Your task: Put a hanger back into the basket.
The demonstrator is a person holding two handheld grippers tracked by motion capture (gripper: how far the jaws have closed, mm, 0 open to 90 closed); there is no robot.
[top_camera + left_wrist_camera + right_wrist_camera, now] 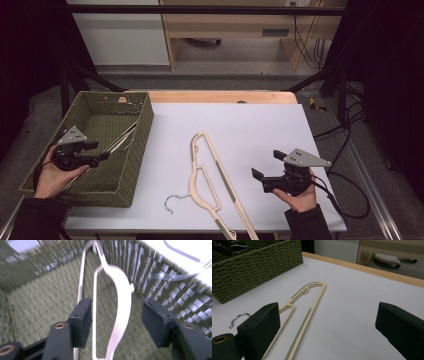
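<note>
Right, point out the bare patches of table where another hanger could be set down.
Free: the white tabletop between the cream hanger and the right claw, and the far strip behind the hanger. Crowded: the green woven basket, where a white hanger already lies under the left claw.

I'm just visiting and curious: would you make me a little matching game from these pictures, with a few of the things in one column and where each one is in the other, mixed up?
Things:
1. white hanger
2. cream hanger
3. left gripper
4. right gripper

Places:
A. lying flat on the white table top
B. held above the table's right part, jaws wide apart and empty
C. lying inside the green woven basket
D. held over the basket, jaws apart on either side of a hanger, pads not on it

Pairs: 1-C, 2-A, 3-D, 4-B
</note>
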